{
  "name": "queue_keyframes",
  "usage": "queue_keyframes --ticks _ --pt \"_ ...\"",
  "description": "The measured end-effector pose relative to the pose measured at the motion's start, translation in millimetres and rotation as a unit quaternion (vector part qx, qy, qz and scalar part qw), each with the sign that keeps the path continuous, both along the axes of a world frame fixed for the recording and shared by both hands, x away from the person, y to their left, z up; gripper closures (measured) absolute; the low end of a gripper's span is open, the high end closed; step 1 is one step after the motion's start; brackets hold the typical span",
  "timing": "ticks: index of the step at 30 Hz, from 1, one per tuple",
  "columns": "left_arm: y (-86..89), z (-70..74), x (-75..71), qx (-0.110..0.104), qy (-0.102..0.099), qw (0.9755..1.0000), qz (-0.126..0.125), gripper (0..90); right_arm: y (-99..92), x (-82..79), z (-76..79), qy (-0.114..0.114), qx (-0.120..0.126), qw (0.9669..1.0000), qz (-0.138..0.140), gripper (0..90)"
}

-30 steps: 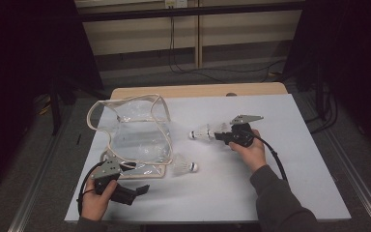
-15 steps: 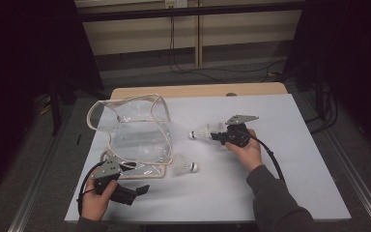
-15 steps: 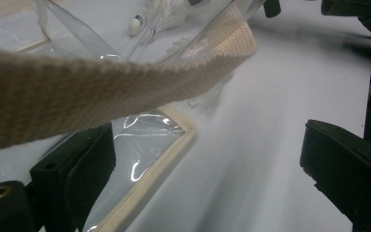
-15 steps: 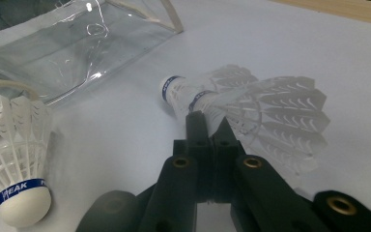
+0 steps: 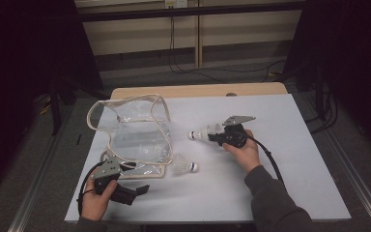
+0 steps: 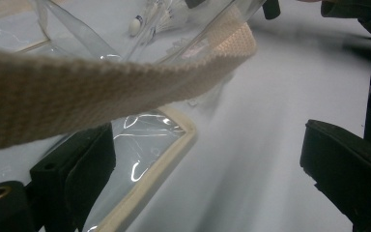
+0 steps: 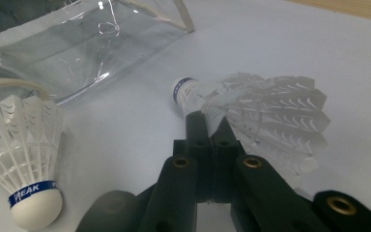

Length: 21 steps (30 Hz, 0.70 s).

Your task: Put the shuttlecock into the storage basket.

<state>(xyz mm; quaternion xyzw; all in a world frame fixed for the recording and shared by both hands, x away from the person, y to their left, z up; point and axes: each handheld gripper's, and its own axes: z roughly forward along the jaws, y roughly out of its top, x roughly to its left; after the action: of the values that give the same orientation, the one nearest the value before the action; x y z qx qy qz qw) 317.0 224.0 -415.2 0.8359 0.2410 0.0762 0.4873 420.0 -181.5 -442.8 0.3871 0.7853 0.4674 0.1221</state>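
The right gripper (image 7: 211, 126) has its jaws pressed together on the feather skirt of a shuttlecock (image 7: 265, 116), pinching it just behind the cork, which pokes out ahead and a touch to the left of the tips; a light, thin hold, so the carry wants to be slow and level or the feathers may slip or crush; ahead of it and off to the left lies the clear bag (image 5: 135, 133), its cream-edged mouth facing this way, and that's surely where the bird is headed; cork first looks the clean line in; nearer, left of the jaws, a second shuttlecock (image 7: 21, 159) stands on its cork just beside the bag's edge, so swing wide of it; over at the near corner the left gripper (image 5: 130, 189) sits with jaws spread, the bag's woven strap (image 6: 101, 92) draped across its view, not clamped; gripping the rim to prop the mouth open would make the drop far easier.
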Motion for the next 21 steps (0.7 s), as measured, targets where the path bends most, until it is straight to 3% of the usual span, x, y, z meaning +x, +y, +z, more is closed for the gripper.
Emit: queue_keyframes --ticks 12,21 --pt "0.0 0.0 0.0 0.0 0.0 1.0 0.0 5.4 6.1 2.2 -3.5 0.0 -0.01 0.9999 -0.003 90.0" --pt "0.1 -0.1 0.4 0.0 -0.001 1.0 0.0 5.4 6.5 5.7 -7.8 -0.001 -0.004 0.9999 -0.014 89.9"
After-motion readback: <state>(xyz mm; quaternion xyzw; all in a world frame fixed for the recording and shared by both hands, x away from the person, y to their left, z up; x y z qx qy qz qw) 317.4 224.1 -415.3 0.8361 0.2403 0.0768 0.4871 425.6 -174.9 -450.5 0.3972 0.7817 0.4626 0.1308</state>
